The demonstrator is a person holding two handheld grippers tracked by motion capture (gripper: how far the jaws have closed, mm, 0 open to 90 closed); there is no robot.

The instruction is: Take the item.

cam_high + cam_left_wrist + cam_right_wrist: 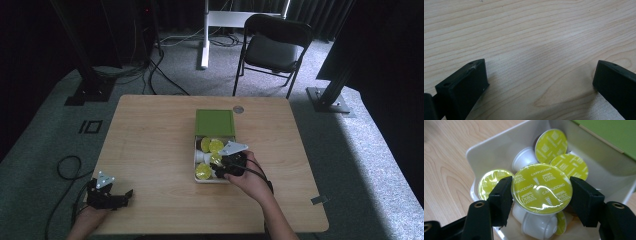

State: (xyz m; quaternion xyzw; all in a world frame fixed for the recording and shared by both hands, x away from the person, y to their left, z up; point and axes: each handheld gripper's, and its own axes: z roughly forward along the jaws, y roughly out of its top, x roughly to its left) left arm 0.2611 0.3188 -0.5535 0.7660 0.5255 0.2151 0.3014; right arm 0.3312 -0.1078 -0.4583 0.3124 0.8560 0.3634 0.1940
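Right gripper view gives us the close detail: a coffee capsule [541, 188] with a yellow-green foil lid printed "Cappuccino" sits between the black jaws of the right gripper [541, 191], which press against its rim on both sides, over a white tray [486, 147] holding more capsules, some lid-up, some on their sides. From the high view we see what that close shot cannot: the tray [196, 159] lies near the middle of the wooden table [150, 145], a green lid [215, 122] touching its far end, with bare wood open on every side. Our right gripper [227, 167] hangs over the tray's near half. Our left gripper [107, 195] rests at the table's near left edge; in the left gripper view its jaws stand wide apart over bare wood [536, 37].
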